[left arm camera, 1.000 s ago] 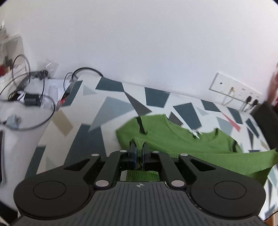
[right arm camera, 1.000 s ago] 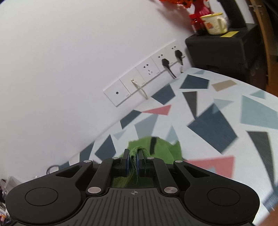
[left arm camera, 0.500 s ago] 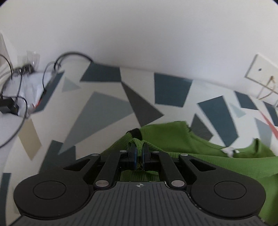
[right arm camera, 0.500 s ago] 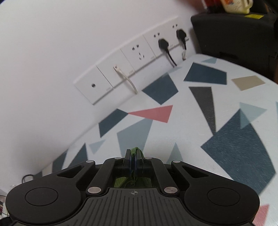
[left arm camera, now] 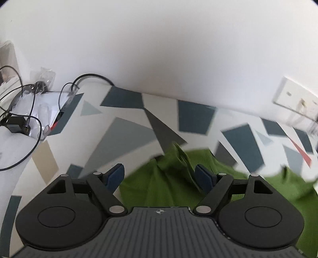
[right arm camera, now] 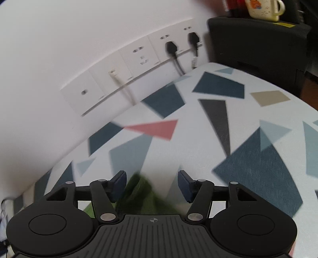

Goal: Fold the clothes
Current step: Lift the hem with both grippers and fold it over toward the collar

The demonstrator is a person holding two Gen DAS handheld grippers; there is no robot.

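White wall point(left arm camera: 159, 49) fills the upper part of both views, ahead of each gripper. Below it the tabletop point(left arm camera: 129, 127), white cover with dark blue, grey, tan and red triangles and blocks, runs under and ahead of both grippers.

Green sweater point(left arm camera: 169, 188) lies on the tabletop directly under and ahead of the left gripper point(left arm camera: 160, 175), spreading off to its right; a raised fold of it stands up between the fingers, closer to the right pad. Left jaws are opening, pads clear of the cloth, nothing pinched.

In the right wrist view a blurred peak of the same green sweater point(right arm camera: 143, 190) sits between the fingers of the right gripper point(right arm camera: 152, 185), nearer the left pad. Right jaws are opening too, no contact visible on either pad.

Black cabinet point(right arm camera: 258, 45) far ahead-right of the right gripper, cream mug point(right arm camera: 262, 9) on top. Row of wall sockets point(right arm camera: 139, 59) ahead-left of it, two black plugs in. Tangle of black cables point(left arm camera: 23, 111) and a small black box far left of the left gripper.
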